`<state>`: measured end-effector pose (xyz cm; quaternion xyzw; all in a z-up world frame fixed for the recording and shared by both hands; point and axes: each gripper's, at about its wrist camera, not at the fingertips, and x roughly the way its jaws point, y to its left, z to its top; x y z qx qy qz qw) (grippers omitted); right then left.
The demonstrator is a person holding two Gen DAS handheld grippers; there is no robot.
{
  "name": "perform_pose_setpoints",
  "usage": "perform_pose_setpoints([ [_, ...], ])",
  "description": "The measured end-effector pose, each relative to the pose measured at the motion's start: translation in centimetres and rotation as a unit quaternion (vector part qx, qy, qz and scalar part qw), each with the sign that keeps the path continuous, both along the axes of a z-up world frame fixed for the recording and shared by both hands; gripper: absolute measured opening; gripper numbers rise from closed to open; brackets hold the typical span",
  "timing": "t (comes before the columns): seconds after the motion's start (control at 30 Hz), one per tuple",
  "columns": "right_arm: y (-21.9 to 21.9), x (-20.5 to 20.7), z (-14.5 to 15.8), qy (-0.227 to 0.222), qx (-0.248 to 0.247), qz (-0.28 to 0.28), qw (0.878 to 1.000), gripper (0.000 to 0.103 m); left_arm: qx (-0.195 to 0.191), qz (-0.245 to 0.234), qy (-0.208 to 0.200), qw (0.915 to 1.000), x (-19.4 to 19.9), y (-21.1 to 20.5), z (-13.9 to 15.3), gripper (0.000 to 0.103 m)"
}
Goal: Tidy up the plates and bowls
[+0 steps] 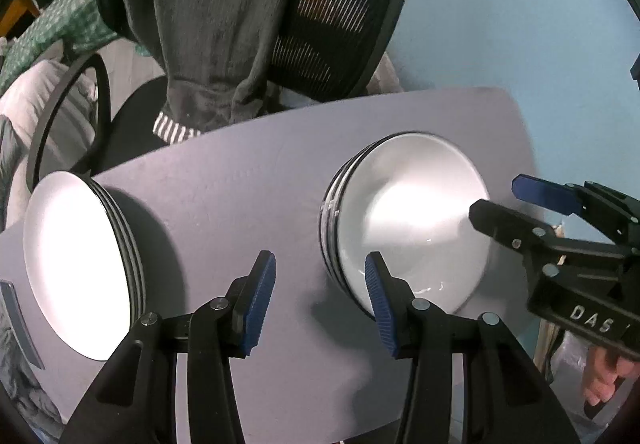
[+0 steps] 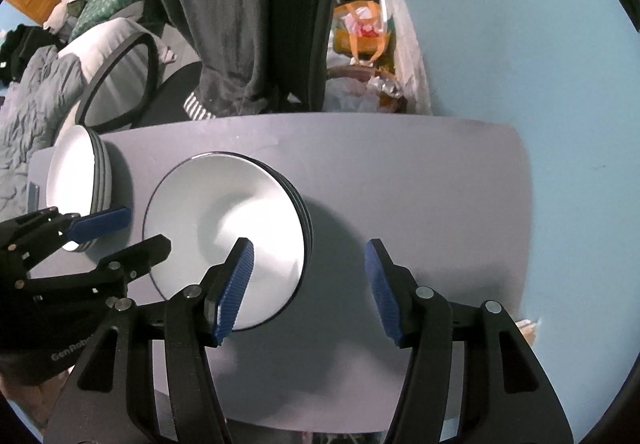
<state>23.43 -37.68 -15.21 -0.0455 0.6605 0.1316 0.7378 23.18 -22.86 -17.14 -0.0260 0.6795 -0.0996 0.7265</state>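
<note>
White stack of plates [image 1: 76, 264]: left of frame in the left wrist view, on the grey tabletop [image 1: 248, 204]; several rims nested, top plate bare.
Stack of bowls [image 1: 412, 220]: centre right of that view, well apart from the plates; top bowl holds nothing.
Left gripper [image 1: 320, 300]: jaws spread wide, gripping nothing, hovering between the stacks.
Right gripper [image 2: 310, 292]: jaws released; one blue pad [image 2: 234, 292] overlaps the bowls' lower rim in the picture.
Background: dark chair [image 1: 344, 24] draped with grey cloth [image 1: 216, 24].

Left tongs [image 1: 320, 304] were spread wide, gripping nothing. Right tongs [image 2: 310, 288] likewise gaped, empty, just right of the left tongs, fingers [image 2: 236, 284] level.
</note>
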Motion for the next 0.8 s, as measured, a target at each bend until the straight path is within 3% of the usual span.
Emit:
perform_pose_setpoints([
  [0.73,-0.1,2.6,-6.0,0.084,0.072,0.024,0.994,0.057,-0.014,0.042,0.067,0.9968,1.0,-0.5,-4.2,0.054],
  [0.8,0.1,2.7,-6.2,0.090,0.081,0.029,0.992,0.048,-0.024,0.046,0.072,0.9961,1.1,-0.5,-4.4,0.053],
])
